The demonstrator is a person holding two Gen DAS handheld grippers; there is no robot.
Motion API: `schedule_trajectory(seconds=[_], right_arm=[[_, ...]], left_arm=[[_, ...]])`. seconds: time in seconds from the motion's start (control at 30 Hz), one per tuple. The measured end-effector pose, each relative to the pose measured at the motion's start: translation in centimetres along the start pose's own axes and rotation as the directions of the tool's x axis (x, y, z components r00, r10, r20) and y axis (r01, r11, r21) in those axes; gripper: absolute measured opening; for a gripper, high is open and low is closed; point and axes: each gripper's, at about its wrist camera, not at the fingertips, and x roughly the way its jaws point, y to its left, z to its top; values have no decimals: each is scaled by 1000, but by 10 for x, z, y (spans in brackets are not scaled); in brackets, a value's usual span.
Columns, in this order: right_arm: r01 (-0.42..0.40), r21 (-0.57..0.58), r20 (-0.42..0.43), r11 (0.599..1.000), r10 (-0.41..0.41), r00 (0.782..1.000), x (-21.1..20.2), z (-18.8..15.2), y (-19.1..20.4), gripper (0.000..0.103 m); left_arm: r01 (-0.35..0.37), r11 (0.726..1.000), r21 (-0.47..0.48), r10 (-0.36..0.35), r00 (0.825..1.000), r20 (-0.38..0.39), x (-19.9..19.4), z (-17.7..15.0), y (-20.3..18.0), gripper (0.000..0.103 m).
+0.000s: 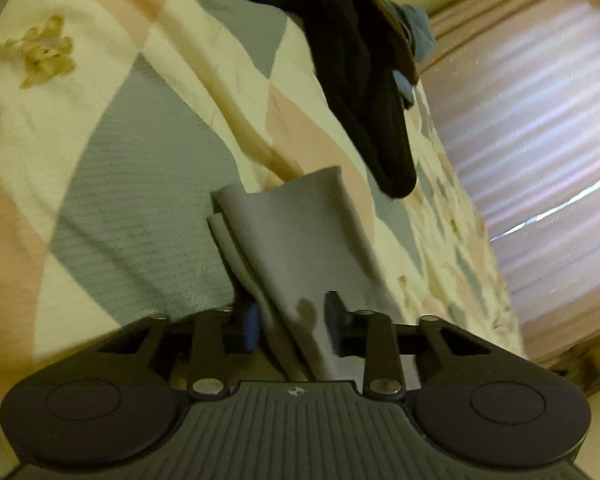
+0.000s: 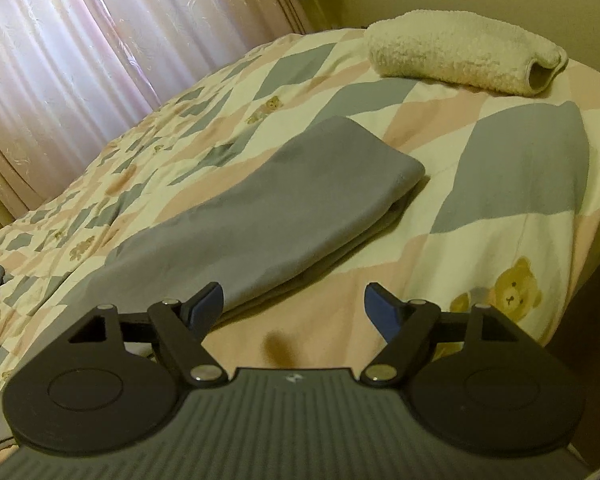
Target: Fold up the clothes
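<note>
Left claw (image 1: pixel 290 316) pinches folded grey cloth (image 1: pixel 296 232), long axis running up-frame; right claw (image 2: pixel 294 302) gapes wide, empty, cloth (image 2: pixel 260 208) lying upper left, nearest.

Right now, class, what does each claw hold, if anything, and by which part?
The left claw pinches the grey cloth at its near layered edge. The right claw stands open, holding nothing.

A grey folded garment (image 2: pixel 284 204) lies across the middle of the bed (image 2: pixel 512 248), on its checked quilt with teddy-bear prints. The right gripper (image 2: pixel 296 312) hovers over the near edge with its jaws wide apart, the left finger just beside the garment's near end. A rolled cream towel (image 2: pixel 460 54) rests near the far edge; pink curtains (image 2: pixel 80 52) hang beyond.
</note>
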Motion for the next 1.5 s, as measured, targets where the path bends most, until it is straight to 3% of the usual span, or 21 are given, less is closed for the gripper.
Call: schedule_trajectory(seconds=[0.07,0.13,0.2,0.23,0.3,0.37,0.47,0.53,0.63,0.7,0.77,0.83,0.9,0.97,1.0,1.03,1.3,1.4,1.5], right_arm=[[-2,6,-2,1000,2,1000,2,0,-1,75],[-7,6,2,1000,7,1000,2,0,-4,75],[-9,3,9,1000,9,1000,1,0,-7,75],[-13,7,13,1000,13,1000,1,1,-11,75],[-26,19,19,999,26,999,0,3,-19,75],[-46,34,24,998,46,999,0,6,-26,75],[-119,54,33,991,117,993,-3,17,-32,75],[-187,67,44,980,185,982,-5,26,-32,75],[-308,118,25,944,307,951,0,38,-29,75],[-402,197,-33,894,416,909,15,41,-25,75],[-479,277,-116,833,524,844,37,39,-9,75],[-522,352,-207,777,608,766,62,33,10,75],[-502,423,-316,755,642,699,94,19,41,75],[-463,458,-413,759,643,645,118,7,70,75],[-450,432,-452,782,620,642,125,3,87,75],[-436,395,-477,809,586,656,128,1,100,76],[-381,268,-534,885,466,706,132,-7,159,64],[-371,270,-543,889,458,704,138,-12,170,55],[-376,212,-533,902,430,729,144,-18,186,36]], left_arm=[[-20,999,50,19,1000,19,-4,-3,-8,3],[-31,987,158,21,998,63,-14,-9,-29,2],[-41,947,318,0,992,126,-30,-19,-62,2],[-32,905,425,-31,990,140,-36,-30,-89,2],[-10,782,623,-107,983,151,-46,-58,-145,2],[68,639,766,-212,973,91,-52,-103,-195,2],[198,383,902,-322,944,-71,-52,-186,-257,6],[246,201,948,-283,941,-184,-32,-252,-277,9],[248,15,969,-157,957,-243,-2,-329,-275,10],[186,-53,981,-168,967,-193,-1,-352,-262,10],[170,-79,982,-200,963,-183,-3,-353,-256,14],[175,-80,981,-213,959,-189,-14,-350,-254,18],[188,-72,980,-223,954,-199,-27,-349,-251,21],[206,-59,977,-224,951,-214,-32,-346,-247,19],[210,-53,976,-228,949,-217,-31,-345,-246,18],[214,-47,976,-231,948,-219,-30,-343,-244,17],[273,32,962,-283,925,-253,-30,-328,-241,14],[285,46,957,-298,919,-259,-31,-324,-238,14],[287,39,957,-298,918,-263,-32,-321,-235,15]])
